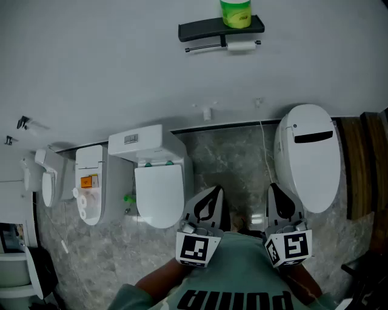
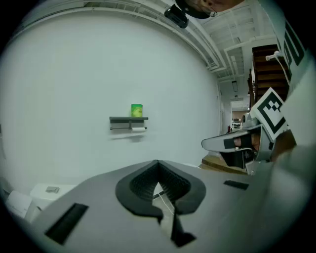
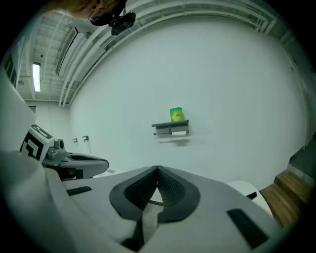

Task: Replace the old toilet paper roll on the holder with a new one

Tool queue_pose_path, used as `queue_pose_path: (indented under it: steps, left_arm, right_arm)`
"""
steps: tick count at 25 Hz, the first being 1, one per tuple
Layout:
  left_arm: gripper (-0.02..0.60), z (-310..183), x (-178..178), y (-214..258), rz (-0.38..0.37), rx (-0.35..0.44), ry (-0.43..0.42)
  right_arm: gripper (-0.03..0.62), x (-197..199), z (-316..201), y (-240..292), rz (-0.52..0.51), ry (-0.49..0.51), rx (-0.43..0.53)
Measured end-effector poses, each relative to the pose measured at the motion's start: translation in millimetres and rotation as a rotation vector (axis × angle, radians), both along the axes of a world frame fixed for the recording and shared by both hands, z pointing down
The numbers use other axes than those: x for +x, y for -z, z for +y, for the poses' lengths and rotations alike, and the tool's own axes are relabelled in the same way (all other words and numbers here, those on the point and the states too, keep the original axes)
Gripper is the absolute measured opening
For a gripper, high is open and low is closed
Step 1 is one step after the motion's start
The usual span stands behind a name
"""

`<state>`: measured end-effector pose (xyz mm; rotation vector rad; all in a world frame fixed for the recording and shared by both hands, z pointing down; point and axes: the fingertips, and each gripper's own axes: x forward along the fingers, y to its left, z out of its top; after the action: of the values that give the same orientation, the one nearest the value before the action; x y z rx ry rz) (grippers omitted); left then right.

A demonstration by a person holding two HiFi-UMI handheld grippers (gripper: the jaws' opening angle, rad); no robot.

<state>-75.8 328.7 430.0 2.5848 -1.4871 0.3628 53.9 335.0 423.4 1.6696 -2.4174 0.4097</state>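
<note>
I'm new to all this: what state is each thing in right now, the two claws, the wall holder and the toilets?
left gripper: shut, empty.
right gripper: shut, empty.
holder: fixed on the wall, nothing touching it.
toilet paper roll: hanging on the holder's bar.
green cylinder: upright on the holder's shelf.
square toilet: lid down.
oval toilet: lid down.

white wall [image 1: 109, 66], grey marble floor [image 1: 236, 157], row of white toilets [image 1: 159, 191], wooden steps [image 3: 284, 195] at right

The tub [image 1: 236, 12] is green, the shelf [image 1: 203, 28] black, the roll [image 1: 241, 45] white (as is the wall [image 1: 121, 60]).
</note>
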Motion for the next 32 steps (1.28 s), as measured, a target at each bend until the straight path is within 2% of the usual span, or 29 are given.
queue_pose_path:
  steps: [7,11,17,24,27,32]
  left_arm:
    - [0.005,-73.3,-33.5,3.6,0.031,-0.003,0.0]
    - [0.005,-108.3,-39.3,5.4,0.054,-0.008,-0.028]
    - [0.005,-156.3,-46.3,19.5,0.083,0.027,-0.075]
    - [0.005,-192.9,-60.3,22.8,0.101,0.025,-0.115]
    - [0.005,-202.6,-63.5,18.4,0.091,-0.012,-0.13]
    - [0.005,-214.9,-69.8,12.7,0.083,-0.02,-0.1]
  right_arm:
    - [0.008,-39.1,-70.2,9.4,0.038,0.0,0.0]
    - [0.008,-48.8,-101.5,14.2,0.058,-0.023,-0.004]
    - [0.008,-65.5,-141.1,24.9,0.078,-0.053,0.0]
    - [0.008,-77.3,-175.0,30.8,0.084,-0.108,0.0]
    - [0.008,-83.0,-186.0,30.4,0.087,-0.11,-0.001]
    - [0.008,-84.2,-200.7,21.7,0.067,-0.098,-0.017]
